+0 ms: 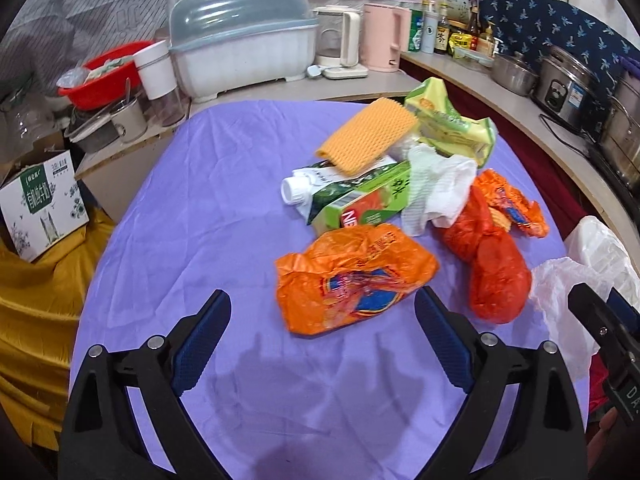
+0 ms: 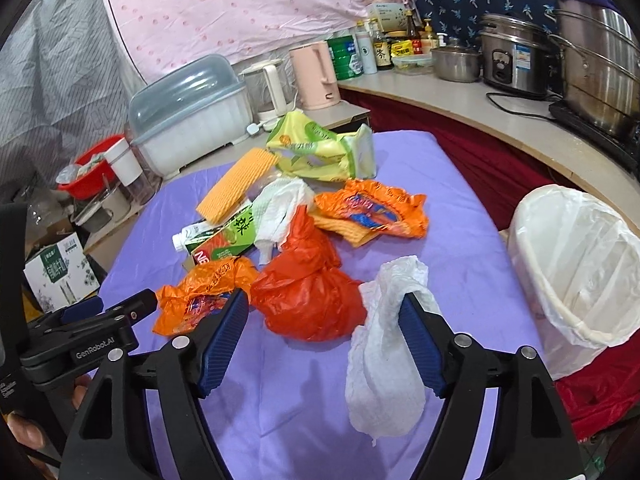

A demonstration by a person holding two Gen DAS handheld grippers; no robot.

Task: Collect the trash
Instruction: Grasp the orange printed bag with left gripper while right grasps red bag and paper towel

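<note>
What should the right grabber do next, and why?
Probably close the right gripper on the white tissue. Its jaws stand open, with the tissue draped against one finger, not pinched, and the lined bin waits just beside the purple cloth.

Matt, faintly creased purple cloth (image 1: 208, 208) covers the worktop. The crumpled orange plastic wrapper (image 1: 352, 276) and red plastic bag (image 2: 308, 296) look glossy. The white paper towel (image 2: 380, 360) is soft, dimpled. Steel pots (image 2: 596, 64) shine; the orange sponge (image 1: 368, 136) is nubbed.
</note>
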